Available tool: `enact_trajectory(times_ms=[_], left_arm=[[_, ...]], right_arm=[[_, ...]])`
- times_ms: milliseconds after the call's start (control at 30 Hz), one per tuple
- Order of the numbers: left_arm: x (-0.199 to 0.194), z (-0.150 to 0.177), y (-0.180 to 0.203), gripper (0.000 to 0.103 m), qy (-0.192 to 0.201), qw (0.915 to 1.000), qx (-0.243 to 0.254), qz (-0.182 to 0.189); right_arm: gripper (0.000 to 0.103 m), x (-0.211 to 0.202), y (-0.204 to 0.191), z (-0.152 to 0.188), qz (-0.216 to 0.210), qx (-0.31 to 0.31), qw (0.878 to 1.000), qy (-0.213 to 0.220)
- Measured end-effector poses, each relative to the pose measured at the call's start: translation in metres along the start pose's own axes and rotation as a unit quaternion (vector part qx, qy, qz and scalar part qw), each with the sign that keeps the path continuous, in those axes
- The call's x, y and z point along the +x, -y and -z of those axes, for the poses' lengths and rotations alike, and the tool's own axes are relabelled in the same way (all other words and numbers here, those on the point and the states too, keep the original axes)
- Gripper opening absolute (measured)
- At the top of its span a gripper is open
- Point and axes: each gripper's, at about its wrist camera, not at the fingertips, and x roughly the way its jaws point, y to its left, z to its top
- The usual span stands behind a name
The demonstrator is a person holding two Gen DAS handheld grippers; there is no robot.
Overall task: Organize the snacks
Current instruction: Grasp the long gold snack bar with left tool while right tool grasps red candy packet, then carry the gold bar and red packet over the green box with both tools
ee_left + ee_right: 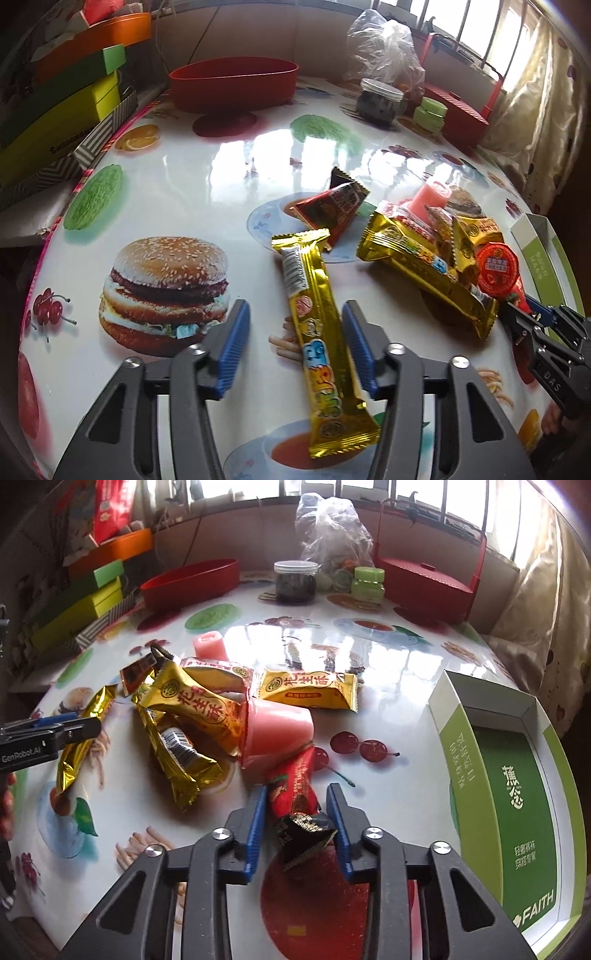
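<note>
Roughly: green box [517,794] open at 3 o'clock, snack pile [199,716] at 10, left gripper [295,350] jaws apart astride gold bar [317,332], right gripper [297,827] jaws barely pinching red packet [295,794], whose slick foil could slip mid-lift.

We saw a glossy, smooth tablecloth [207,177] that mirrored the window light. The long bar wrapper [321,332] was shiny gold foil, crinkled at its crimped ends, and the peanut candy packets [306,690] had the same metallic gloss. The pink jelly cup [280,731] looked like smooth, translucent plastic. The red sachet [295,786] was glossy film. The green box [517,775] was matt cardboard. Our gripper fingers [229,350] were matt black plastic with ribbed blue pads [256,830].
</note>
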Motion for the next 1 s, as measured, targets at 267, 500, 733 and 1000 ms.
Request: enact_trajectory(times_ms=[267,500,733,1000], left_arm=[[-0.001,0.002,0.007,0.024,-0.001,0.9997,0.015,0.019],[-0.005,0.003,0.013,0.024,0.003,0.9993,0.025,0.029],[-0.014,0.003,0.025,0.024,0.011,0.9985,0.04,0.037],[-0.03,-0.001,0.047,0.024,0.024,0.996,0.062,0.06]], right_arm=[[0.022,-0.007,0.001,0.007,-0.008,0.024,1.0,0.007],[0.022,-0.014,0.008,0.014,-0.011,0.05,0.999,0.014],[0.022,-0.022,0.011,0.018,-0.015,0.06,0.998,0.02],[0.022,-0.039,0.017,0.017,-0.015,0.074,0.996,0.04]])
